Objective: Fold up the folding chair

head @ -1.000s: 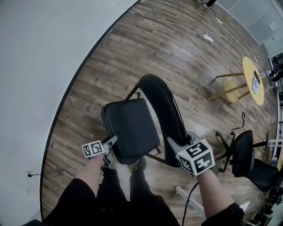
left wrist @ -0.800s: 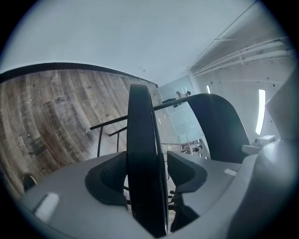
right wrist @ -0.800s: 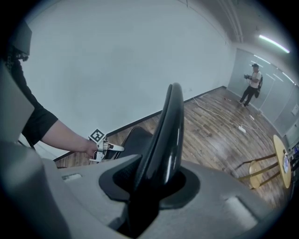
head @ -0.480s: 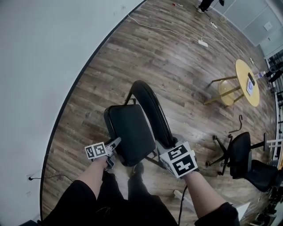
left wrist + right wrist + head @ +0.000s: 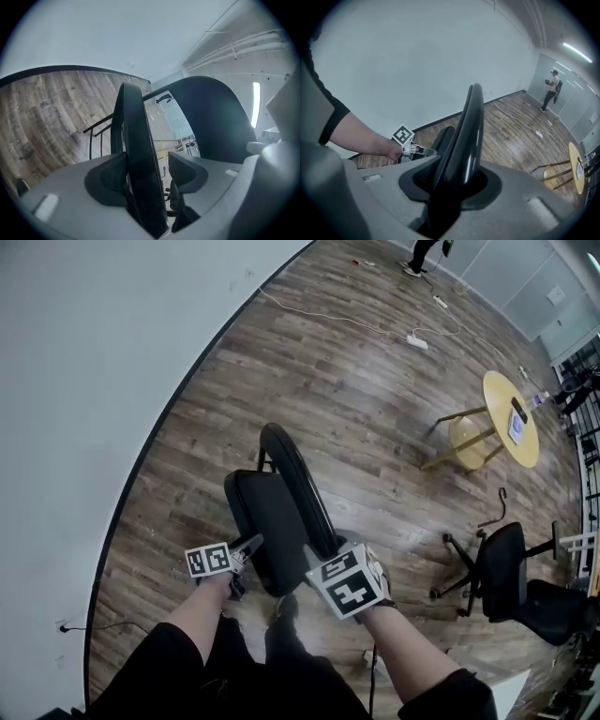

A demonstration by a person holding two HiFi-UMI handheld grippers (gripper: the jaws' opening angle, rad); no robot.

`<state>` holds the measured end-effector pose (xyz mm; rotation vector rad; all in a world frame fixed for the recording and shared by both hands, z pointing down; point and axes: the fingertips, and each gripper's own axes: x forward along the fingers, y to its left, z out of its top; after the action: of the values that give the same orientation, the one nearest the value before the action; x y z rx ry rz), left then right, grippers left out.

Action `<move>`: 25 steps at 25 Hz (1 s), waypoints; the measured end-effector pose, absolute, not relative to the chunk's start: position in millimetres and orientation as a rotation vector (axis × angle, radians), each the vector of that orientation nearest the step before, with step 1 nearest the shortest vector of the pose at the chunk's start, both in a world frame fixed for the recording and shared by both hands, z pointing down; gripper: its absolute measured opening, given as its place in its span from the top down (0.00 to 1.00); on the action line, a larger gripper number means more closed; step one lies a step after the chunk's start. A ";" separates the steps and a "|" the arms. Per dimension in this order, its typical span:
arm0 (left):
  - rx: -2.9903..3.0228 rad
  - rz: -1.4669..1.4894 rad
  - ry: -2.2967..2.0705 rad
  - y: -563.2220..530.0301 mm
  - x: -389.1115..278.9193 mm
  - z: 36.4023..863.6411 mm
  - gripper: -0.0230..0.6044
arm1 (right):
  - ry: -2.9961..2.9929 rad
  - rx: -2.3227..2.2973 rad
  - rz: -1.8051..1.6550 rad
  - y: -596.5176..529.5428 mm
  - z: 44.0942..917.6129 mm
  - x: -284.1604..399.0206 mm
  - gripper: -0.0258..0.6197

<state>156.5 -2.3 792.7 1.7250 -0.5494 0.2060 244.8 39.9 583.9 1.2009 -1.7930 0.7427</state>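
The black folding chair stands on the wood floor, half folded, with its padded seat (image 5: 265, 521) tipped up close to the curved backrest (image 5: 295, 479). My left gripper (image 5: 247, 547) is shut on the front edge of the seat (image 5: 138, 159), which runs between its pads; the backrest (image 5: 211, 117) looms just beyond. At the top rim of the backrest (image 5: 466, 136) my right gripper (image 5: 317, 557) is shut, the rim wedged between both pads. The right gripper view also takes in the seat (image 5: 440, 138) and the left gripper (image 5: 419, 151).
A white wall (image 5: 94, 381) runs along the left, close behind the chair. A round yellow table (image 5: 511, 418) and a black office chair (image 5: 511, 568) stand to the right. A power strip (image 5: 412, 340) with its cable lies farther off. A person (image 5: 551, 91) stands at the room's far end.
The seat has swung up toward the backrest, so the chair looks much narrower. My left gripper rose with the seat edge. The right gripper and backrest shifted left in the head view.
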 end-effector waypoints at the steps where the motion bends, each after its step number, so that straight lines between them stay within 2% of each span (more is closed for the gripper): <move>1: 1.729 0.209 -0.549 -3.1 160.3 790.4 0.55 | -1.792 1.200 0.739 39.3 583.2 244.5 0.79; 25: 1.782 0.300 -0.600 -8.7 227.9 766.7 0.66 | -1.787 1.169 0.694 38.8 575.6 245.2 0.77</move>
<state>227.9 -8.7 766.7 1.7817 -0.6005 0.3005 245.2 38.8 575.6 1.1687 -1.7866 0.6940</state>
